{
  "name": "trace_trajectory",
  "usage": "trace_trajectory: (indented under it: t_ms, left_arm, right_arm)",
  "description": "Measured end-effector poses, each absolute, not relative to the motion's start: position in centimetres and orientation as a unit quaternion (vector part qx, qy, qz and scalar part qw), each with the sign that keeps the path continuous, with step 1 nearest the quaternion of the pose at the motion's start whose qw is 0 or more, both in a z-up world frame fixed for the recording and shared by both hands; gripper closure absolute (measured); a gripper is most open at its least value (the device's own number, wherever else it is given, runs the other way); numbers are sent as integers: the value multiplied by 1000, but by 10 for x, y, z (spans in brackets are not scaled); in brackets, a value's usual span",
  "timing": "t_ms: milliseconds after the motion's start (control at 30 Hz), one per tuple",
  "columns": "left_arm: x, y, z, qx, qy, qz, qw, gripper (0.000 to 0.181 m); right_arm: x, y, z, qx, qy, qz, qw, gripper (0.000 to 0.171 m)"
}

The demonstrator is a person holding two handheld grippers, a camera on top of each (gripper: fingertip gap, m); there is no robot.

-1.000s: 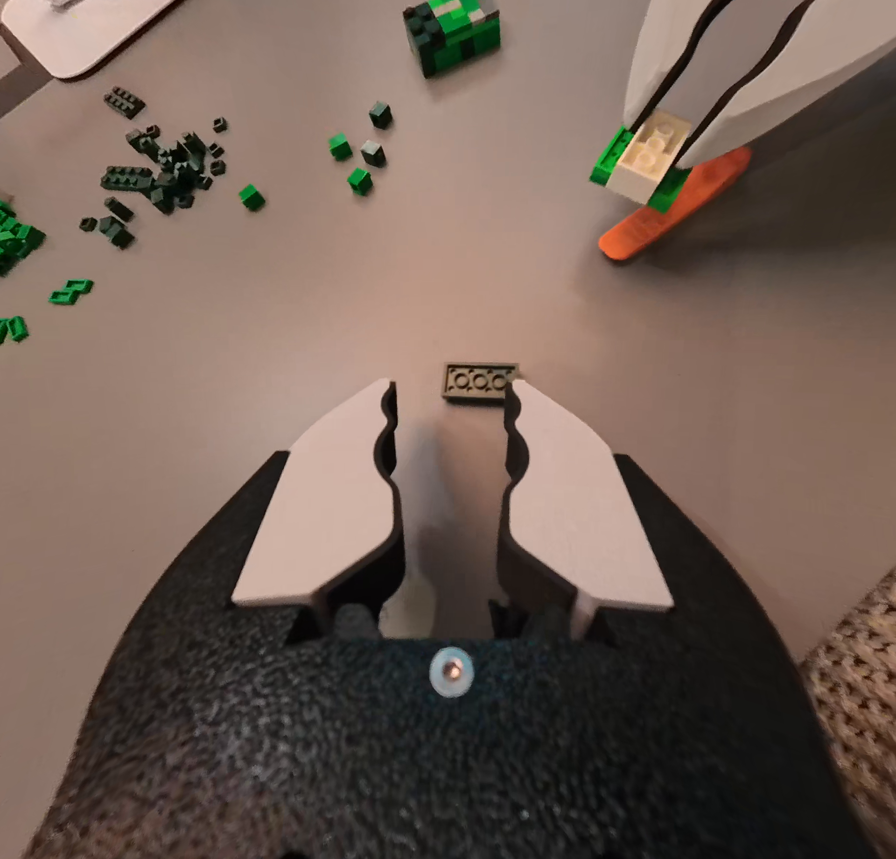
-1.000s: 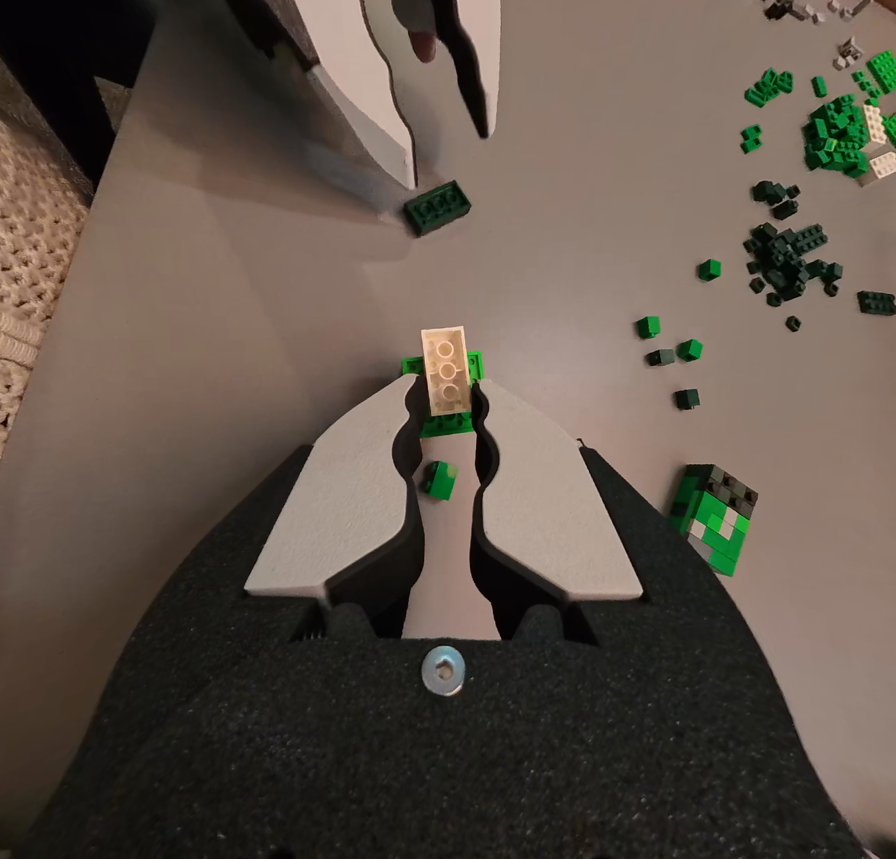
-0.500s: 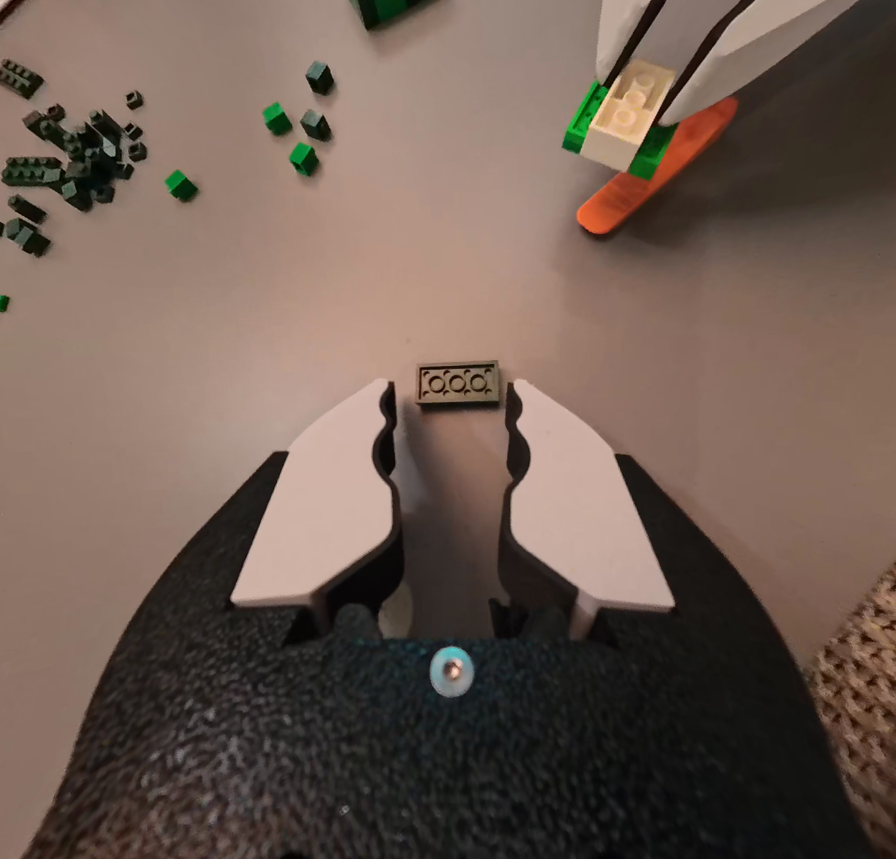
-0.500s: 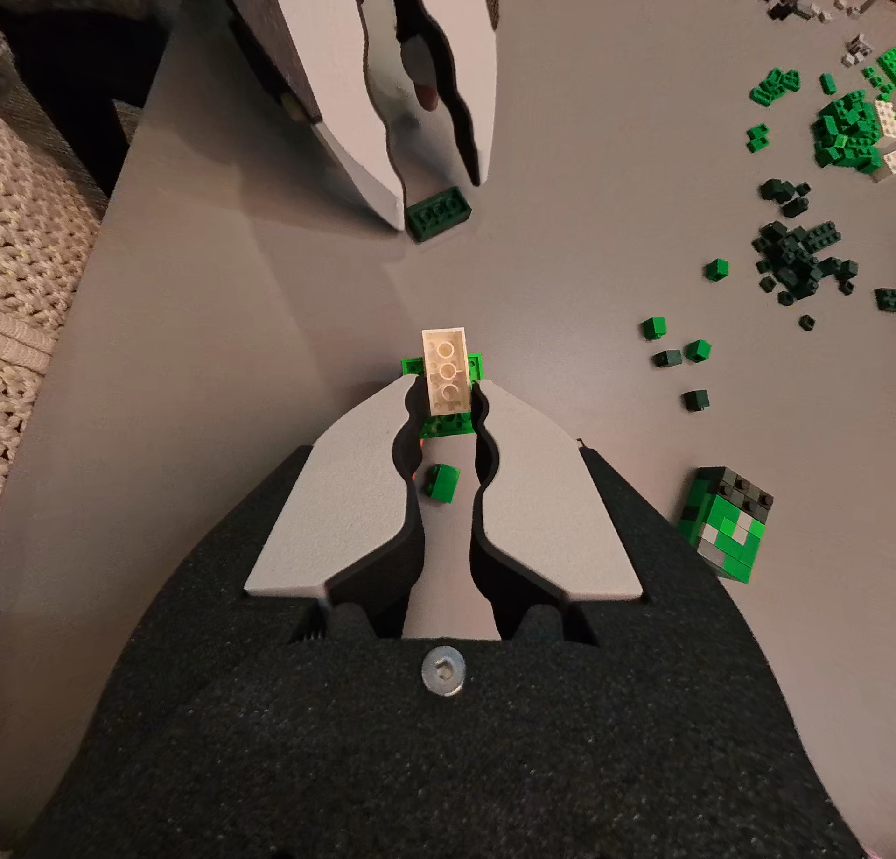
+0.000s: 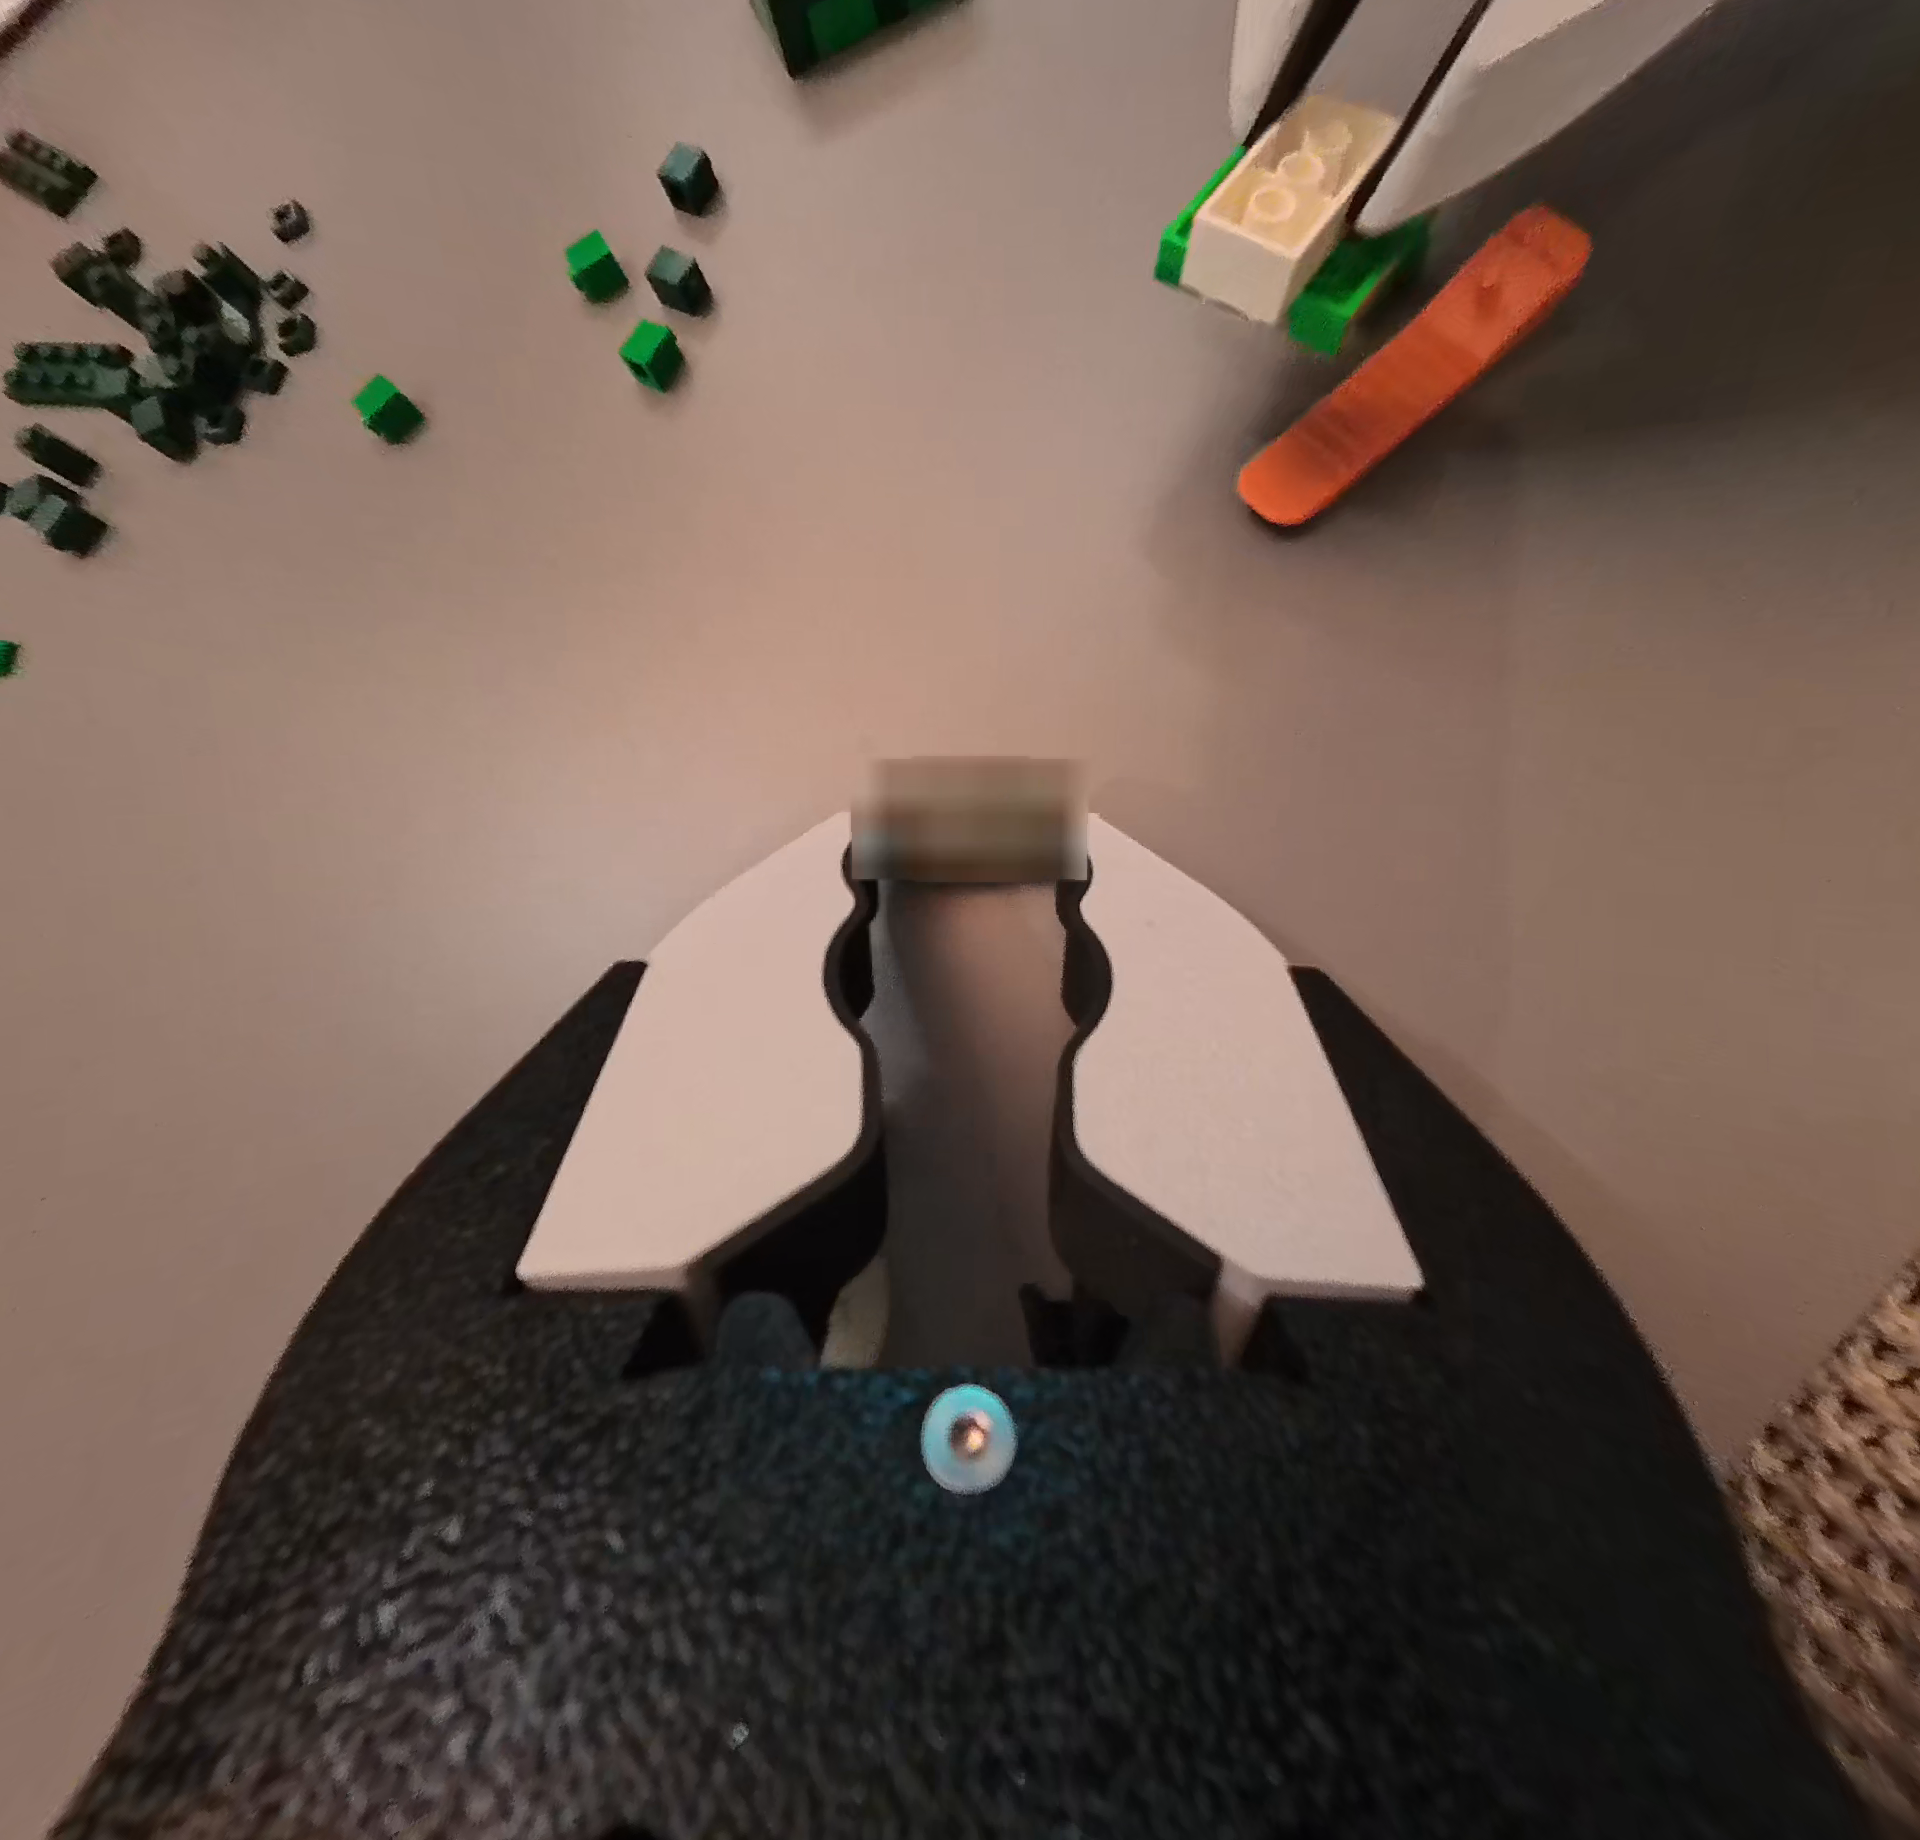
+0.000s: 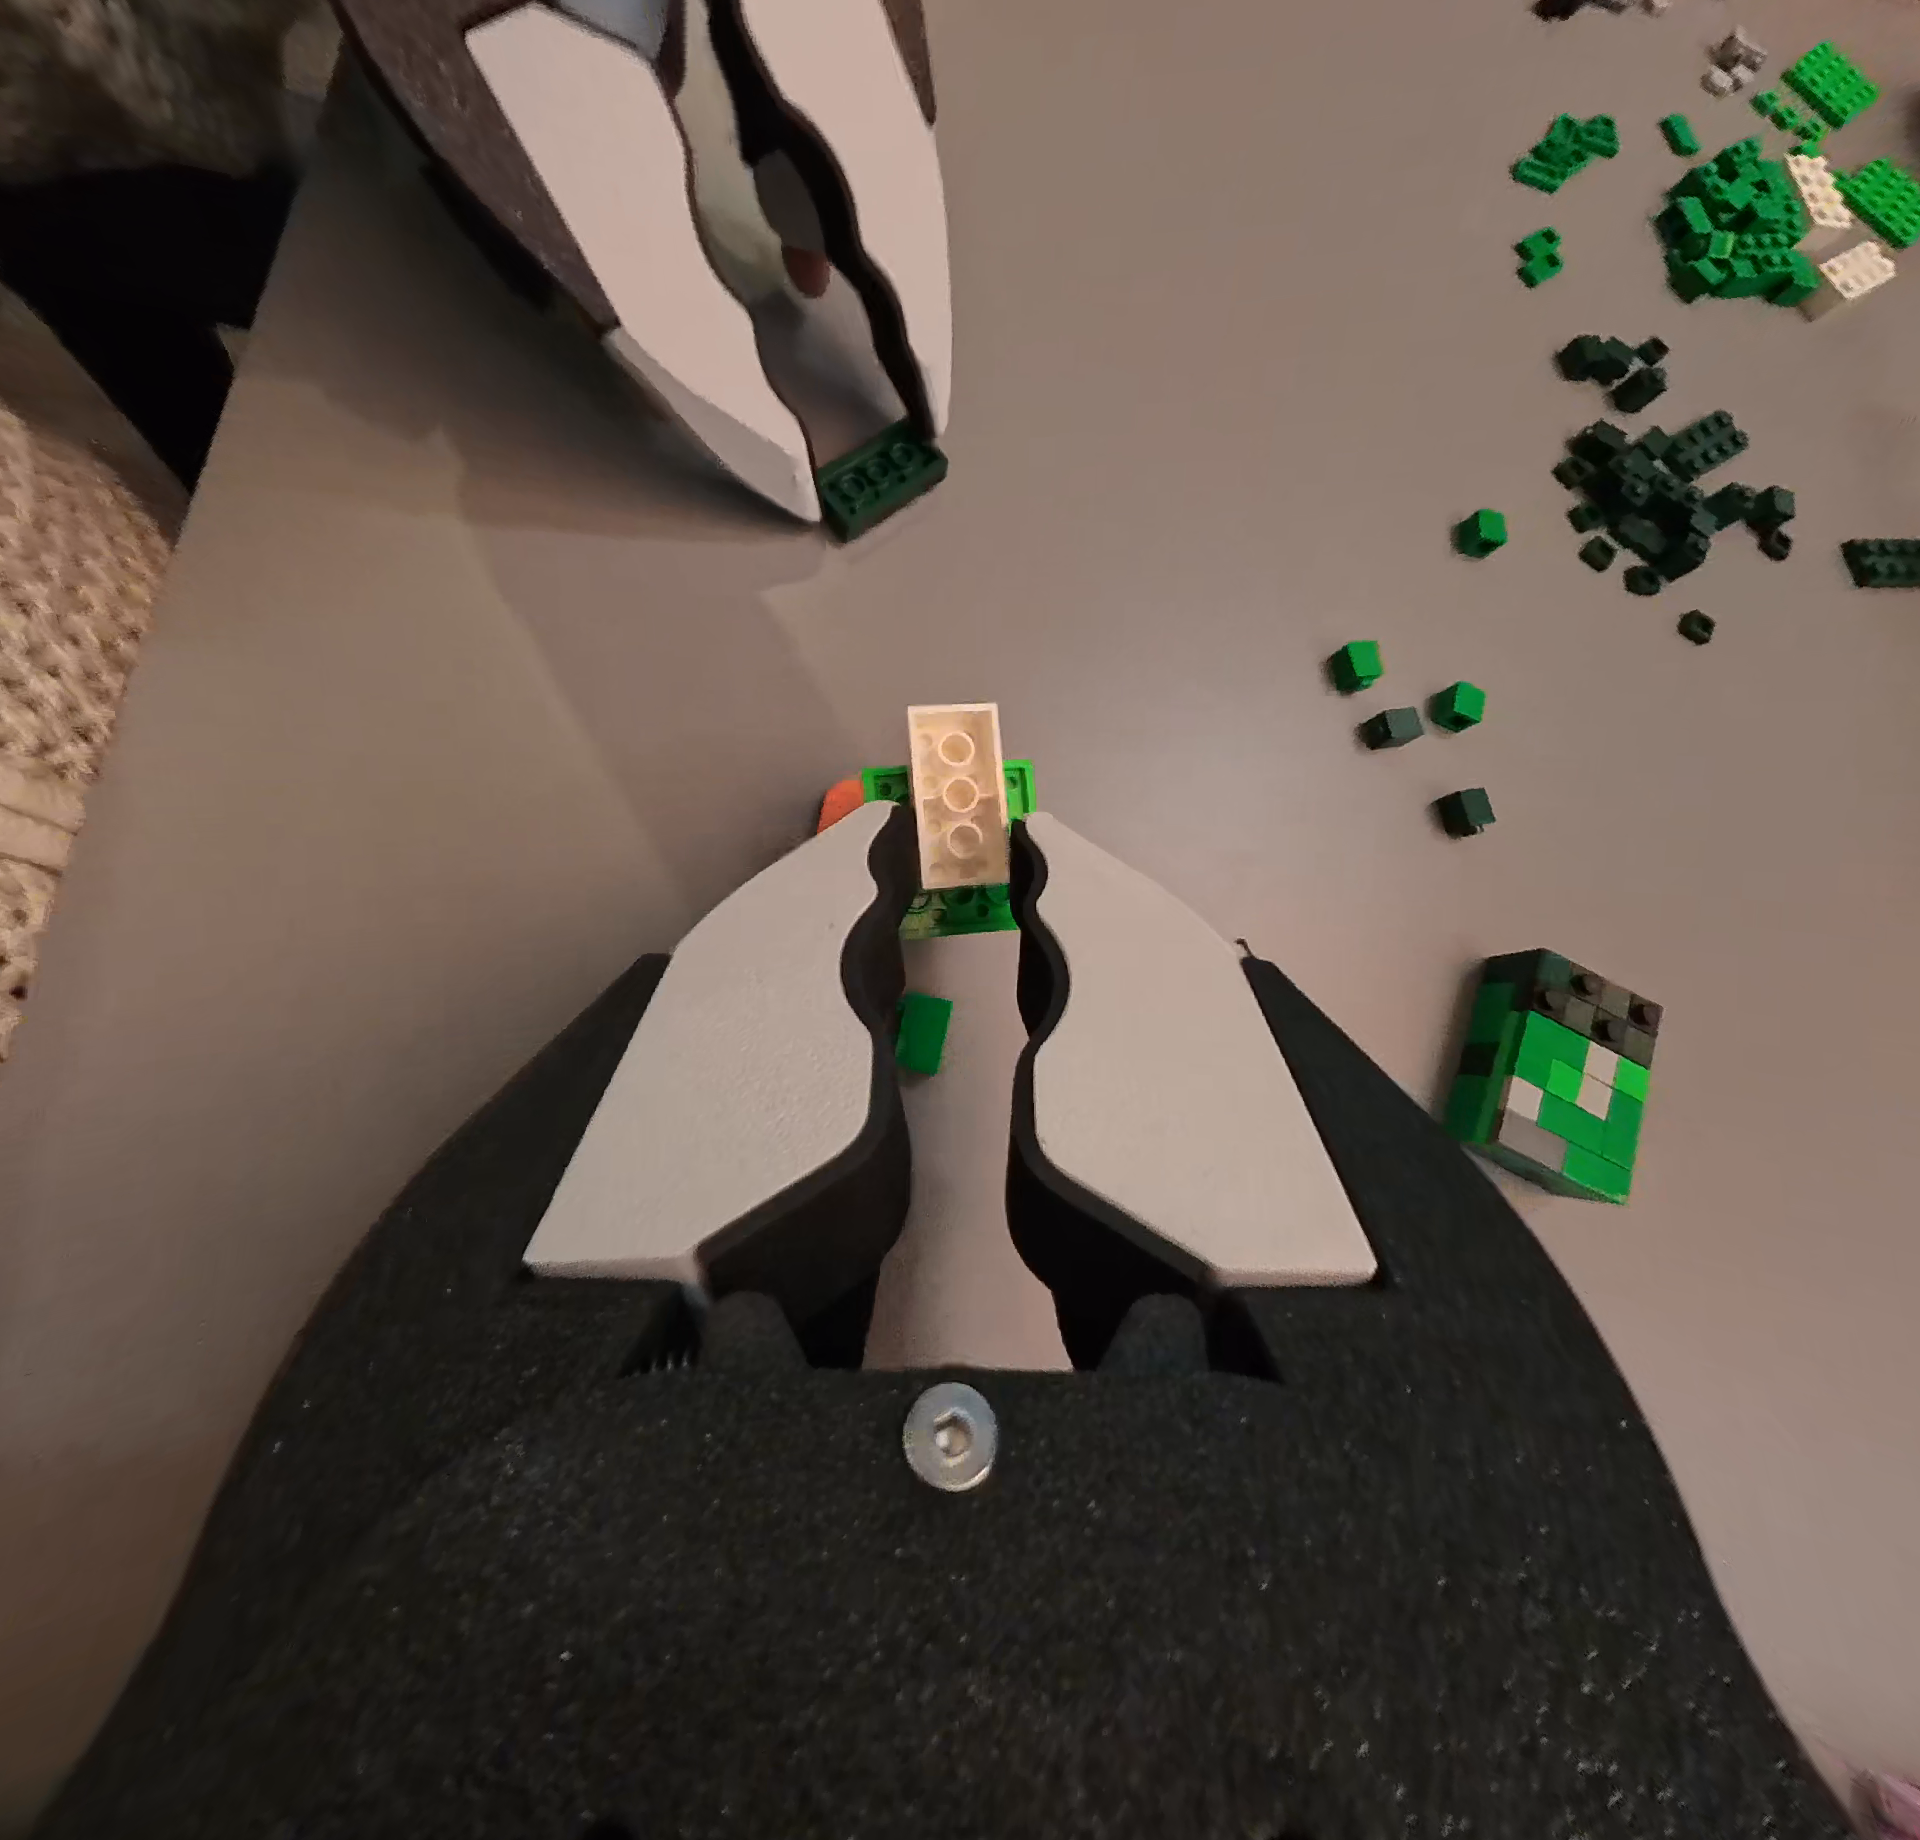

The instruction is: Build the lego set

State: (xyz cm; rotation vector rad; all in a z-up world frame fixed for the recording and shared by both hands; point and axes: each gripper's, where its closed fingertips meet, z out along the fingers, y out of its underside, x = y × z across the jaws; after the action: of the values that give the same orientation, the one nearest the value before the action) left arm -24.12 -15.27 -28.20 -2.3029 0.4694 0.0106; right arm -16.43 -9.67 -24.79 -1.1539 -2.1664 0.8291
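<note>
A dark green plate [image 6: 881, 486] lies on the grey table, between the tips of my left gripper [image 5: 971, 834]. The jaws stand on either side of it, at the same width as before. In the left wrist view a blur patch covers the plate. My right gripper [image 6: 961, 834] is shut on a small build: a white brick [image 6: 956, 793] on bright green plates [image 6: 961, 912], held just above the table. It also shows in the left wrist view [image 5: 1278, 221], at the far right under the right gripper [image 5: 1340, 180].
An orange brick separator [image 5: 1423, 367] lies beside the held build. A finished green cube [image 6: 1548, 1073] sits right of my right gripper. Loose green cubes [image 6: 1455, 704], a dark green pile [image 6: 1652, 502] and a bright green pile [image 6: 1756, 221] lie farther right. Knitted fabric [image 6: 52, 595] borders the table's left edge. One gripper's finger ends stand about 11 centimeters off the other's. About 12 centimeters separates my right fingertips from the finished green cube [image 6: 1548, 1073].
My left gripper has moved forward, so the dark green plate now sits between its tips; its jaw width looks unchanged. The right gripper still holds the white-and-green build, nearly still.
</note>
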Motion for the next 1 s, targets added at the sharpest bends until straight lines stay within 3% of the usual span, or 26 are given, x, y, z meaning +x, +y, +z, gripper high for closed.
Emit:
trace_trajectory:
  t_ms: [233,500,767,1000]
  left_arm:
    - [-236,-141,-247,-867,174,-14,467,148]
    - [-229,-129,-232,-847,187,-16,498,148]
    - [-232,-112,-178,-782,114,-85,606,148]
    - [-230,-109,-179,-781,104,-96,608,148]
  right_arm:
    - [-166,-88,-228,-465,-739,408,268,154]
    - [-163,-77,-233,-466,-733,397,295,154]
    - [-162,-57,-229,-479,-703,396,346,154]
    - [-164,-49,-226,-480,-690,381,384,154]
